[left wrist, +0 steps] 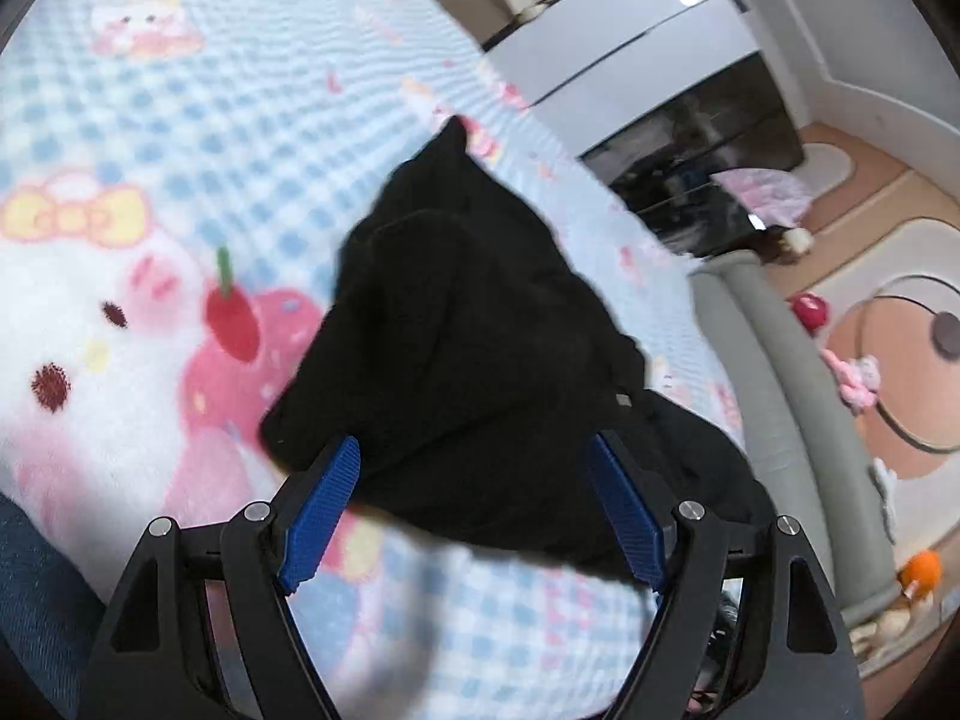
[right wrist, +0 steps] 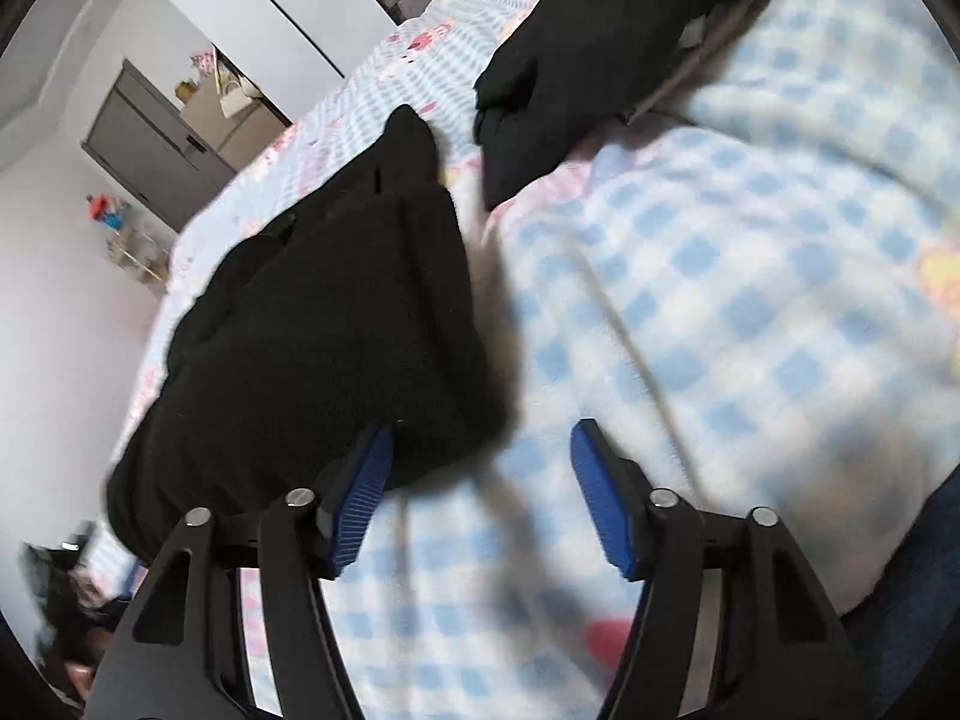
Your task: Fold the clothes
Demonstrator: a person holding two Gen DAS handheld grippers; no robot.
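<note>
Bed with checked cartoon blanket (left wrist: 252,120), bearing one black garment (left wrist: 468,324) bunched in uneven layers (stage of folding unclear, not yet a neat flat stack), left gripper (left wrist: 474,507) and right gripper (right wrist: 480,495) both spread, holding nothing.

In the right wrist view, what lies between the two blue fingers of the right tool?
Mostly bare checked blanket; the black garment reaches only the left finger. The right tool stands open.

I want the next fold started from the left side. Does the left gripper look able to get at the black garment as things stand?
Probably yes. The left gripper is open, and the black garment lies on the checked blanket right ahead of its fingers, with nothing between them.
</note>
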